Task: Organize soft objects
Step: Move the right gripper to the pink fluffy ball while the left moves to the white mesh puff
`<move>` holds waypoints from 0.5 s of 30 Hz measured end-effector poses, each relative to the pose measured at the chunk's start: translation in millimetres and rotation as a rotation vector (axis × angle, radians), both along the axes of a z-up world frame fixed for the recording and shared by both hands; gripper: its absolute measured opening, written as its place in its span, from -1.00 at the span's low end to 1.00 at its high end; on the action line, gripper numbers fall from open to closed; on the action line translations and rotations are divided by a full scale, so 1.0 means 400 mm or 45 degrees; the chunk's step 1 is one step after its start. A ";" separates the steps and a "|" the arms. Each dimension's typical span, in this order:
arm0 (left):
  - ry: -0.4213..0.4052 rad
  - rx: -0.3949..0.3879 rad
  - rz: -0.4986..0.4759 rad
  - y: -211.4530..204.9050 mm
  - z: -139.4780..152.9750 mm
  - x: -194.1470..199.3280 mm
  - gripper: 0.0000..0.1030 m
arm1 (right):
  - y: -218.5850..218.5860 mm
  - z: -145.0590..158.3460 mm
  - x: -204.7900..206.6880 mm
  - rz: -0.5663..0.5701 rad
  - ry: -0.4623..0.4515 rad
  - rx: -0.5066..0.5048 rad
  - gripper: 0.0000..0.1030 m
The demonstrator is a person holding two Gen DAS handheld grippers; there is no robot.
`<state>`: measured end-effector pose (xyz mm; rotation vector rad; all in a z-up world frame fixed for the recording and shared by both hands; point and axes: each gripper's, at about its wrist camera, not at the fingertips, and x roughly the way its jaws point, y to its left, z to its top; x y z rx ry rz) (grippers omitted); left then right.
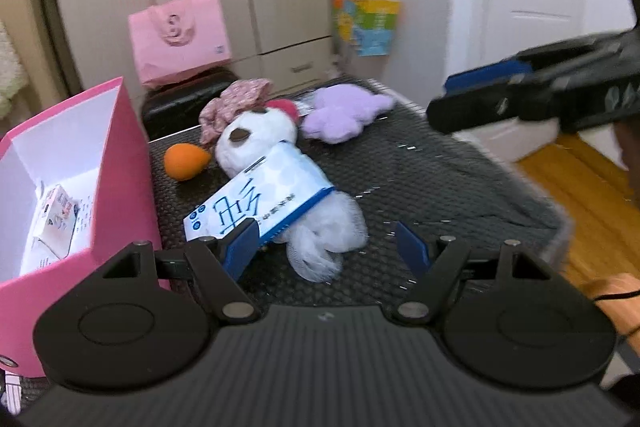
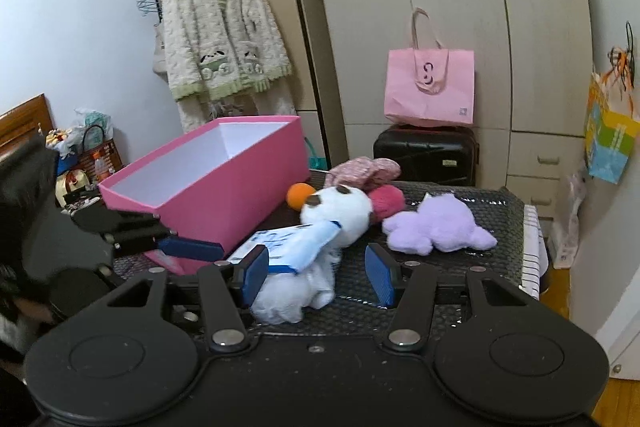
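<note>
Surface: black mesh mat, pink box at its left
Toy: white plush doll under blue-white pack, long axis running away from both grippers
Left gripper: spread, empty
Right gripper: parted, empty, doll's near end between pads, nearer

On the dark mesh-textured table, the open pink cardboard box sits at left in the right wrist view. A white plush toy lies at centre, a blue-and-white tissue pack resting on it. Right of it lies a purple plush. Behind, toward the frame's top, lie an orange ball and a pink floral cloth.
</note>
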<state>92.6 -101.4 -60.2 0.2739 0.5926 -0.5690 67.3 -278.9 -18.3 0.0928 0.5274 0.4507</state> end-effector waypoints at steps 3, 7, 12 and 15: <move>-0.035 0.000 0.041 -0.020 -0.034 0.014 0.44 | -0.019 -0.023 0.031 0.008 0.018 0.038 0.15; -0.029 -0.061 0.083 -0.038 -0.070 0.027 0.46 | -0.034 -0.054 0.082 -0.005 0.030 0.067 0.15; -0.102 -0.087 0.171 -0.061 -0.087 0.009 0.52 | -0.045 -0.091 0.129 -0.022 0.038 0.075 0.15; -0.123 -0.075 0.193 -0.070 -0.093 -0.003 0.53 | -0.043 -0.103 0.148 -0.015 0.046 0.071 0.15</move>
